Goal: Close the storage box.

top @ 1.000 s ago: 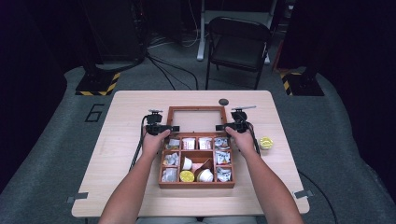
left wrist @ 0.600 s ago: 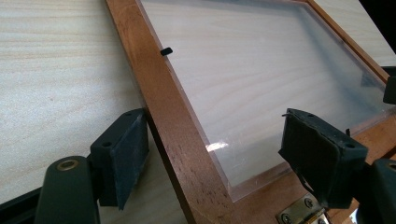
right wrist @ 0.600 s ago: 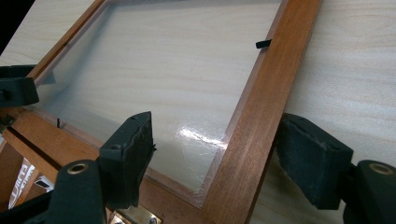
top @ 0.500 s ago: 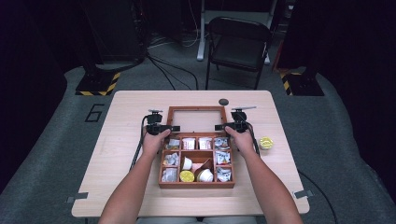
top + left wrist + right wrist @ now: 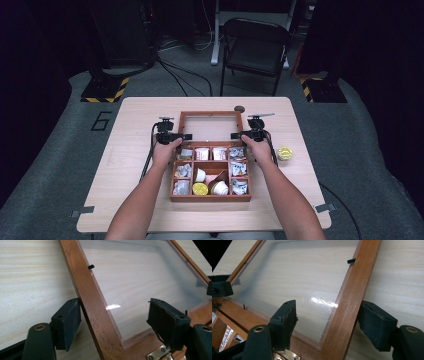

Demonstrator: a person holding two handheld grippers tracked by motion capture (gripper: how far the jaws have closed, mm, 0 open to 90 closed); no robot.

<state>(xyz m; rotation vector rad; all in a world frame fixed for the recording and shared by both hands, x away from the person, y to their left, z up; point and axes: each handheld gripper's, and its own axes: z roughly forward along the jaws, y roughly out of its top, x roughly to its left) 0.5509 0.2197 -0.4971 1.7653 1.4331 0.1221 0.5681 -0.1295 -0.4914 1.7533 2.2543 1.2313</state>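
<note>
Lid (image 5: 208, 127): open, laid back on table (image 5: 120, 150) just beyond box (image 5: 210, 198); hinged at box's far edge.
Left gripper (image 5: 113, 323): astride lid's left frame rail; outer pad (image 5: 71, 322) touching the wood, inner pad over the pane, apart from it. Jaws just closing, no clamp yet.
Right gripper (image 5: 328, 323): astride right rail, pads near the wood on both sides, gap visible. Jaws just closing, not pressing.
Handling: wooden frame stiff, probably light; clear pane smooth, likely slippery and easy to scratch.
Hold: on the side rails, both at once, off the pane; swing evenly about the hinges (image 5: 160, 355).
Risk: uneven lift could twist the hinges.
</note>
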